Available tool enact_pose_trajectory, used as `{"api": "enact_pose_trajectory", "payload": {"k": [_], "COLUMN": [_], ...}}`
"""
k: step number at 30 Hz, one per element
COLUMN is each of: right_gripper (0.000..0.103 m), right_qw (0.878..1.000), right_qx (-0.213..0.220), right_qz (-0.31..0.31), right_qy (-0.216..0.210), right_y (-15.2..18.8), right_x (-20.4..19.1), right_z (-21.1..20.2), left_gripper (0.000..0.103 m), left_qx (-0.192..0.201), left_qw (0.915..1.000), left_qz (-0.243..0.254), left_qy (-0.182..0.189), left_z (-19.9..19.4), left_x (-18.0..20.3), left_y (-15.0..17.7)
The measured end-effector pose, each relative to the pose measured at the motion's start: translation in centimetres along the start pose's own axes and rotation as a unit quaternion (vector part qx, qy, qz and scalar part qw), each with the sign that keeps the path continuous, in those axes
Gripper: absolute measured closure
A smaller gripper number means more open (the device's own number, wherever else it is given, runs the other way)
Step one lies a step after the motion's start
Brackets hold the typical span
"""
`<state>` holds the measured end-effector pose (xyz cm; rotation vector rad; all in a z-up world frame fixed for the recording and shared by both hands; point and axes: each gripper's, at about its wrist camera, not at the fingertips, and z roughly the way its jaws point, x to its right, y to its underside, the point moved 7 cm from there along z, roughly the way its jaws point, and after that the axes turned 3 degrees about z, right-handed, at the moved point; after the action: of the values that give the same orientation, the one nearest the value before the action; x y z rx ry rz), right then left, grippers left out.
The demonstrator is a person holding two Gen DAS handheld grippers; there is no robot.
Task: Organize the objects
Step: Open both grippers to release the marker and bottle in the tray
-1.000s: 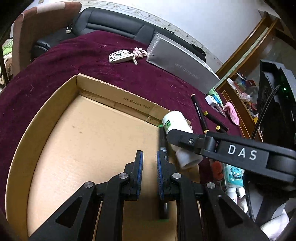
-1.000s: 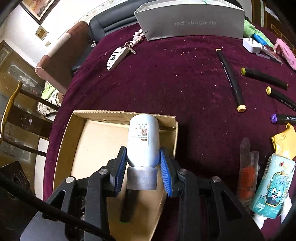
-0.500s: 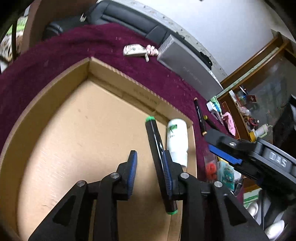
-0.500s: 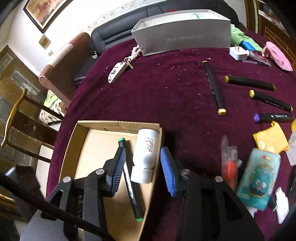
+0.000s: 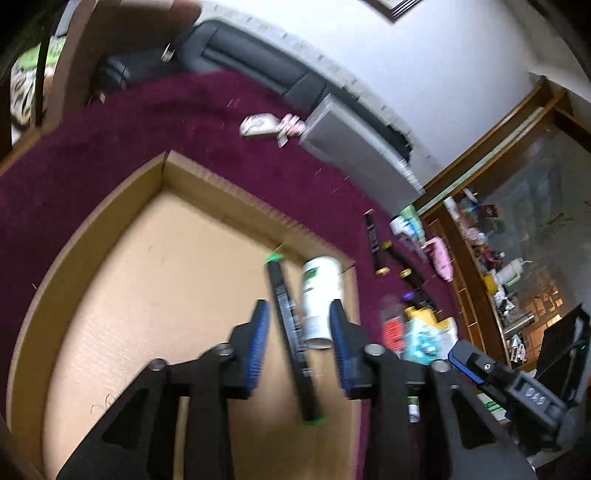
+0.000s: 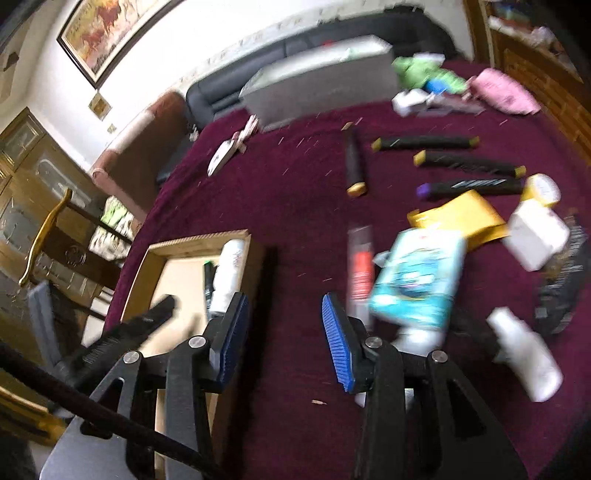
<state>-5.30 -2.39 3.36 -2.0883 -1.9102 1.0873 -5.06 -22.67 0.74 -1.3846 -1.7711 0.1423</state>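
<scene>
Maroon surface (image 6: pixel 295 192) carries the cardboard box (image 5: pixel 110 288), which holds the white bottle (image 5: pixel 319 295) and green-tipped marker (image 5: pixel 291 332) side by side. Left gripper (image 5: pixel 299 347) fingers have just been opening and stand spread, pinching nothing; right gripper (image 6: pixel 282 341) fingers spread, empty. Drop-off step looks finished, and the next move likely calls for reaching a loose item like the blue packet (image 6: pixel 417 280).

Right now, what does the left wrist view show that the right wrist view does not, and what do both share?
Only the left wrist view shows the full bare floor of the brown cardboard box and the glass-fronted wooden cabinet with its cluttered shelves.

Only the right wrist view shows the framed painting, the white spray bottle, the yellow padded envelope and the open right gripper over bare cloth.

Both show the box holding the black green-capped marker beside the white plastic bottle, the grey bag and the maroon tablecloth.
</scene>
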Motion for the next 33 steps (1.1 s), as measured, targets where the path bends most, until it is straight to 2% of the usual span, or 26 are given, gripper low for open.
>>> {"api": "enact_pose_trajectory", "payload": {"k": [4, 5, 6, 7, 8, 11, 16, 20, 22, 25, 28, 33], "right_gripper": [0.063, 0.058, 0.051, 0.027, 0.010, 0.003, 0.003, 0.004, 0.004, 0.004, 0.004, 0.004], "right_qw": [0.995, 0.991, 0.985, 0.979, 0.970, 0.960, 0.967, 0.966, 0.964, 0.963, 0.965, 0.966], "right_qx": [0.084, 0.110, 0.142, 0.168, 0.201, 0.242, 0.216, 0.205, 0.202, 0.201, 0.194, 0.195], "right_qz": [-0.033, -0.045, -0.058, -0.067, -0.072, -0.060, 0.028, 0.079, 0.095, 0.110, 0.124, 0.129], "right_qy": [0.045, 0.060, 0.079, 0.095, 0.115, 0.128, 0.131, 0.139, 0.141, 0.141, 0.128, 0.108], "right_y": [-1.0, -1.1, -1.2, -1.3, -1.2, -1.6, -2.1, -1.6, -1.1, -0.3, 0.0, -0.2], "right_x": [1.8, 2.2, 2.6, 3.0, 3.6, 6.1, 12.6, 17.5, 19.2, 21.0, 22.3, 22.6], "right_z": [-5.2, -6.8, -8.6, -10.2, -12.0, -14.2, -13.0, -11.4, -10.6, -10.2, -9.6, -9.6], "left_gripper": [0.056, 0.054, 0.053, 0.053, 0.053, 0.053, 0.053, 0.053, 0.053, 0.053, 0.053, 0.054], "left_qx": [0.030, 0.030, 0.027, 0.019, 0.011, -0.016, -0.051, -0.057, -0.065, -0.074, -0.077, -0.078], "left_qw": [0.9981, 0.9976, 0.9967, 0.9959, 0.9953, 0.9935, 0.9869, 0.9762, 0.9738, 0.9690, 0.9603, 0.9410], "left_qz": [0.051, 0.059, 0.071, 0.082, 0.088, 0.104, 0.151, 0.209, 0.218, 0.235, 0.267, 0.325], "left_qy": [0.016, 0.020, 0.027, 0.034, 0.039, 0.043, 0.026, 0.001, -0.005, -0.016, -0.023, -0.054], "left_z": [-2.5, -2.7, -2.6, -2.3, -2.0, -0.2, 2.0, 3.3, 4.3, 6.0, 7.7, 10.9], "left_x": [4.5, 5.3, 6.7, 8.0, 8.8, 11.1, 13.9, 16.2, 16.9, 18.2, 19.8, 21.5], "left_y": [-0.2, 0.0, 0.4, 0.9, 1.4, 2.8, 5.8, 7.5, 7.8, 8.4, 9.0, 9.1]}}
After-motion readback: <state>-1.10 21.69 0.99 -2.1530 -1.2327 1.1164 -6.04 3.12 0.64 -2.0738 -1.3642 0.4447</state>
